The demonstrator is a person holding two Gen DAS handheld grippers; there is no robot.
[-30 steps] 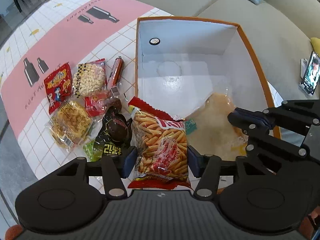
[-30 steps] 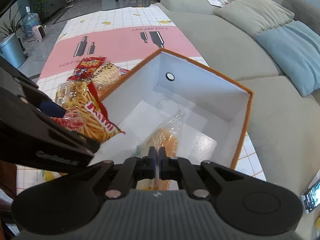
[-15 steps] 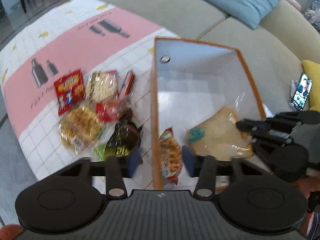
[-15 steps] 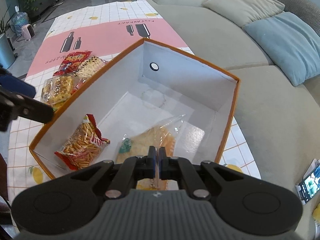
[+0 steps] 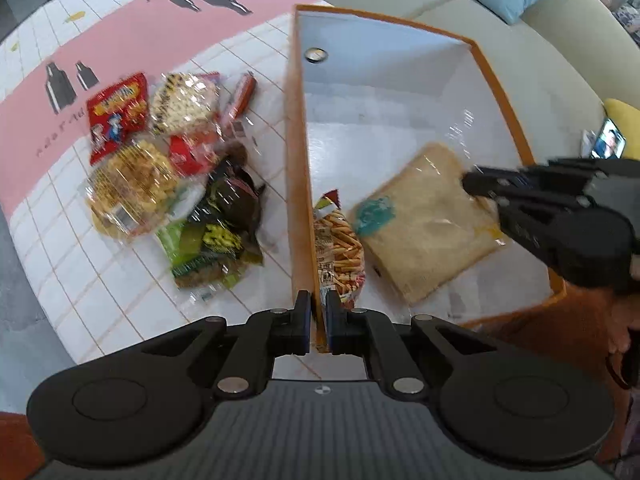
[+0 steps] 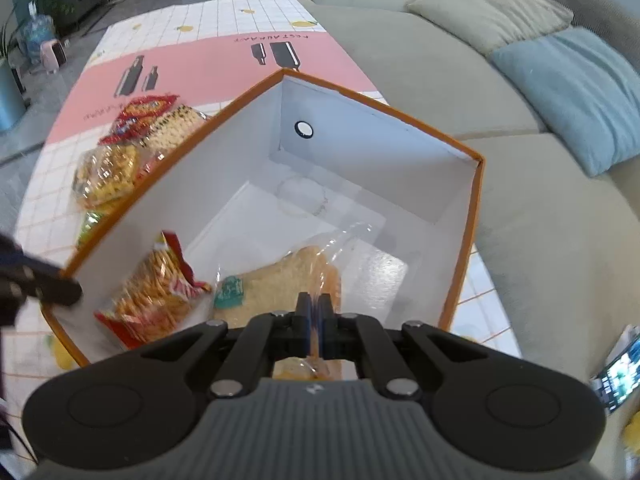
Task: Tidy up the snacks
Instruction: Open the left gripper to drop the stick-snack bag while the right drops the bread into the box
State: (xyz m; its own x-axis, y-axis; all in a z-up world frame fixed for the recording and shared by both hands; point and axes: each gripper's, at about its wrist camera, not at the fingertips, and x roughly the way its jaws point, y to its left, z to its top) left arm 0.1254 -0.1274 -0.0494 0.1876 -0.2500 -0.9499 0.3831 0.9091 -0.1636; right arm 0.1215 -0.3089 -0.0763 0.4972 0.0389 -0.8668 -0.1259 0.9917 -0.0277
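Left gripper [image 5: 317, 312], having dropped the fries bag [image 5: 339, 256] into the box's [image 5: 298, 160] near-left corner, now pinches that wall; right gripper [image 6: 316, 322] still clamps the bread bag [image 6: 280, 284] inside. More snacks [image 5: 160, 168] wait on the cloth.

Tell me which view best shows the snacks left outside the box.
Left wrist: the snack pile lies fully visible on the tablecloth beside the box, though motion-blurred. In the right wrist view, the box wall hides most of the pile.

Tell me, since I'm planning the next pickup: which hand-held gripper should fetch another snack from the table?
Left. The left hand-held gripper sits beside the loose snack pile; the right hand-held gripper clamps the clear bread bag.
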